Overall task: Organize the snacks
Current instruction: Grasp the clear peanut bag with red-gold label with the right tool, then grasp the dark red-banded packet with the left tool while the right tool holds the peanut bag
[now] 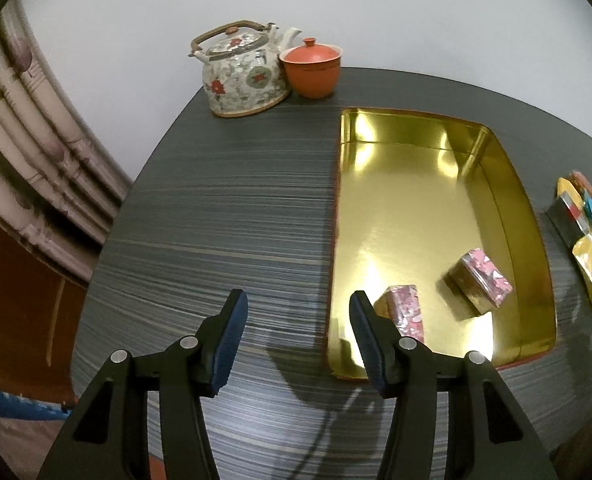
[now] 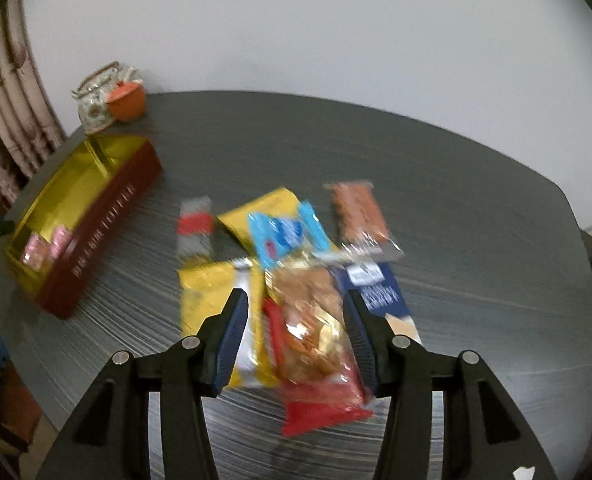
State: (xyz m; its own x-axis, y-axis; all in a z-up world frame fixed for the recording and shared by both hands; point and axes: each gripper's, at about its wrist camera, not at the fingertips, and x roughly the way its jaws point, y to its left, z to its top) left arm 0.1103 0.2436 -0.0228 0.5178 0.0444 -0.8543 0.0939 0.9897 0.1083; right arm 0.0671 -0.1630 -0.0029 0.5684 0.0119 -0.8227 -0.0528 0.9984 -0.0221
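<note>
The left tool (image 1: 299, 312) is spread wide and holds nothing. It hangs over the grey striped desk (image 1: 223, 216), its right finger just at the near left corner of the gold-lined tin (image 1: 508, 184). The tin stands open on the desk; two small pink-wrapped boxes lie inside at its near end, one (image 1: 406, 312) by the near left wall, the other (image 1: 480, 280) tilted a little further right, the two apart. Beyond the tin's right wall a pile of snack packets (image 1: 588, 240) lies on the desk, at the edge of the left wrist view.

The right tool (image 2: 293, 312) is also spread and grips nothing. It is over the snack pile (this view is blurred, so print on the wrappers cannot be read). Between its fingers lies a red packet with a clear window (image 2: 316, 340). A yellow packet (image 2: 207, 296) lies beside the left finger and a dark blue packet (image 2: 376, 288) beside the right finger. Further off lie a light blue packet (image 2: 287, 236) over another yellow one, an orange packet (image 2: 360, 212) and a grey and red packet (image 2: 195, 226), all outside the tin.

At the far left corner of the desk stand a flowered teapot (image 1: 243, 76) and an orange lidded cup (image 1: 311, 68), touching or nearly so.
</note>
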